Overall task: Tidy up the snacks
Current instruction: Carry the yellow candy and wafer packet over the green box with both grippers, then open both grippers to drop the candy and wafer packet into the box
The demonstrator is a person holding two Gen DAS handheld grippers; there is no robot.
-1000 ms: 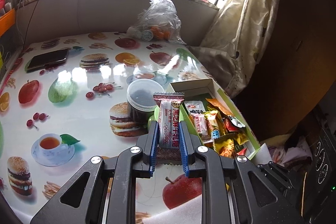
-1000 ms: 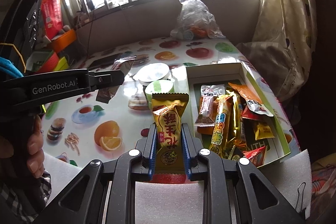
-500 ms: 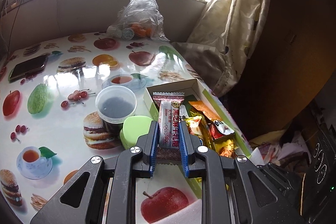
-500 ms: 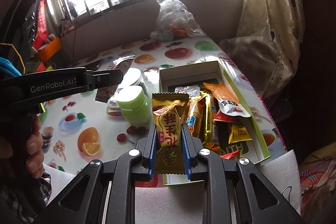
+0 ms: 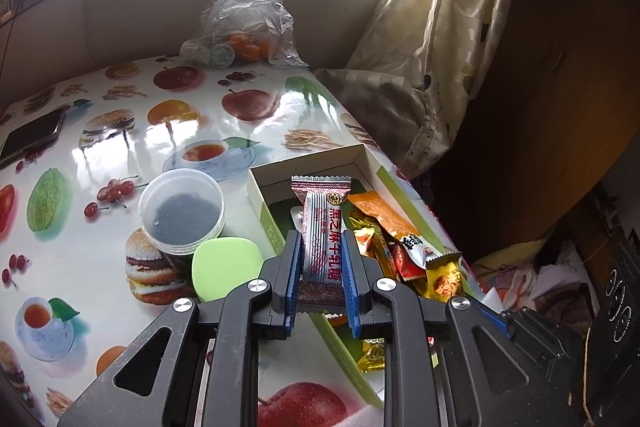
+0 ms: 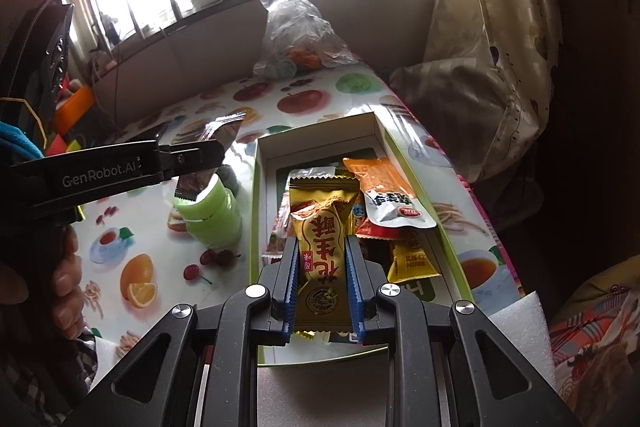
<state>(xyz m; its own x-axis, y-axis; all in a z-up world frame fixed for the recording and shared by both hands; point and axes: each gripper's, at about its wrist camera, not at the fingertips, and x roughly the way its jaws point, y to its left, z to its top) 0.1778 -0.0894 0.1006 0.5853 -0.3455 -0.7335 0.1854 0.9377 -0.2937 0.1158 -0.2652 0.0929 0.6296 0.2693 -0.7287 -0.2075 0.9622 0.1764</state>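
Both tools are clamped on wrapped snacks above a fruit-print table [image 5: 120,155]. The left gripper [image 5: 320,267] pinches a pink-and-white candy bar [image 5: 322,227] by its lower half, the upper end standing free over the near-left corner of the open box [image 6: 260,187]. The right gripper [image 6: 322,271] pinches a yellow candy packet [image 6: 322,227] in the same way, over the near part of the box, where an orange pouch [image 6: 380,195] and other loose packets already lie. In the right wrist view the left gripper [image 6: 192,157] enters from the left, its bar hanging just over the green jar [image 6: 212,215] that stands against the box's left wall. A clear tub [image 5: 182,211] of dark contents stands next to the jar. Likely hazards: with both tools converging on one narrow box, they may knock together; the left tool, passing low, may clip the green jar and tip it; a bar released over the box wall may slide out onto the table; a packet dropped on the heap may lie crooked and spill its neighbours.
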